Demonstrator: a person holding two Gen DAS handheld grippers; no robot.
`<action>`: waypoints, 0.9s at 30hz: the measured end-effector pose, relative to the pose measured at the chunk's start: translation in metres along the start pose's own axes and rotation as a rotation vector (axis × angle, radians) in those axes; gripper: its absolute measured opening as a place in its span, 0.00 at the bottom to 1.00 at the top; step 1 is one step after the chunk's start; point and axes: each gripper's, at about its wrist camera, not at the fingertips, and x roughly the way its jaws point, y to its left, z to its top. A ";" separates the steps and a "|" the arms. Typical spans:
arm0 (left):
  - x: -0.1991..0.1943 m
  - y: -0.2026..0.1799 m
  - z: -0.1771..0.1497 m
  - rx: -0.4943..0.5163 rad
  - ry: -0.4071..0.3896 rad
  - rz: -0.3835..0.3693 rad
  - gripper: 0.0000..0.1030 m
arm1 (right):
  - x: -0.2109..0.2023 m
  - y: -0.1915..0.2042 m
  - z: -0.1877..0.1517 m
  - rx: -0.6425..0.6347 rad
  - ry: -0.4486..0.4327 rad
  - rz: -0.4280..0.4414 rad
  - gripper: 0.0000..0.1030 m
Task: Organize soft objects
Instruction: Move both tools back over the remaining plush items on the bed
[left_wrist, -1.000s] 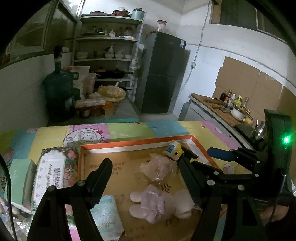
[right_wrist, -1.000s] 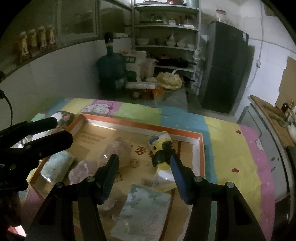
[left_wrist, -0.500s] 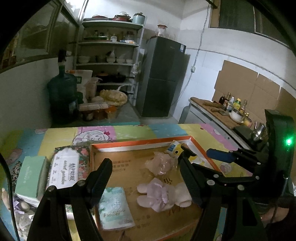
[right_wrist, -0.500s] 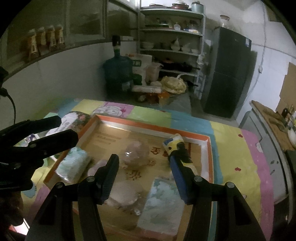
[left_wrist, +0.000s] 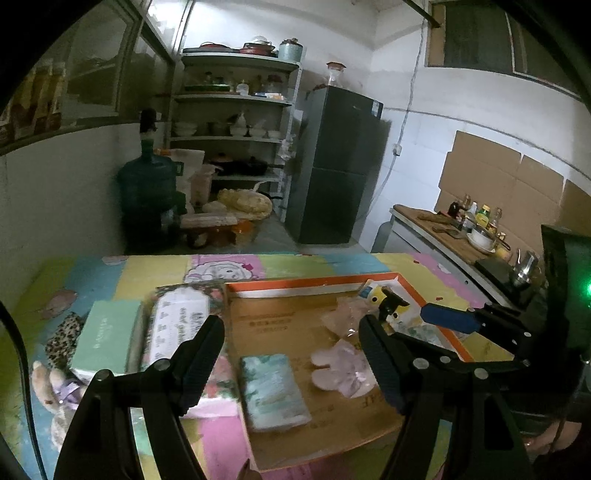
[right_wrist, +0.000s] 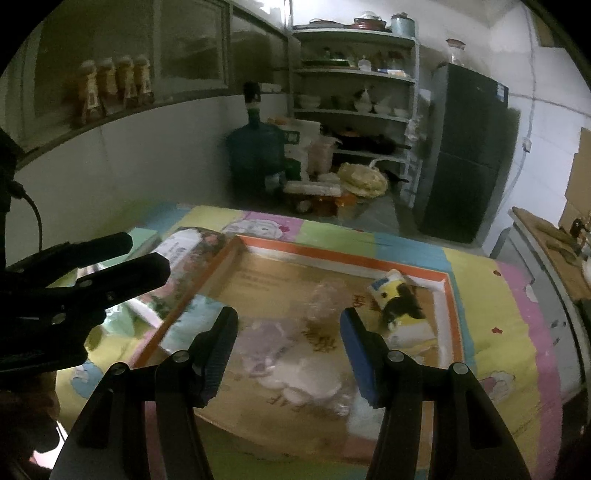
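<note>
Your orange-rimmed tray (left_wrist: 436, 306) already holds a pink plush toy (left_wrist: 343, 367), a teal tissue pack (left_wrist: 271, 391) and a yellow pouch (left_wrist: 384, 306) at its one o'clock corner; boxes and a small plush (left_wrist: 48, 384) at nine o'clock remain outside. Left gripper (left_wrist: 291, 354) gapes wide, right gripper (right_wrist: 288, 347) half-open, both empty.

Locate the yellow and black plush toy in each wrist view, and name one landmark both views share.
Left wrist: yellow and black plush toy right of centre, in the orange-rimmed tray's far right corner, just beyond the right finger's tip.
Right wrist: the toy right of centre, same far right corner of the tray.
Shared landmark: the dark fridge.
</note>
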 end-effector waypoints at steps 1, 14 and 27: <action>-0.003 0.003 -0.001 -0.002 -0.003 0.002 0.73 | -0.001 0.005 0.000 -0.002 -0.004 0.003 0.58; -0.046 0.045 -0.016 -0.020 -0.069 0.059 0.73 | -0.002 0.074 0.000 -0.007 -0.040 0.086 0.58; -0.087 0.106 -0.031 -0.098 -0.124 0.077 0.73 | 0.007 0.128 -0.001 -0.017 -0.030 0.142 0.58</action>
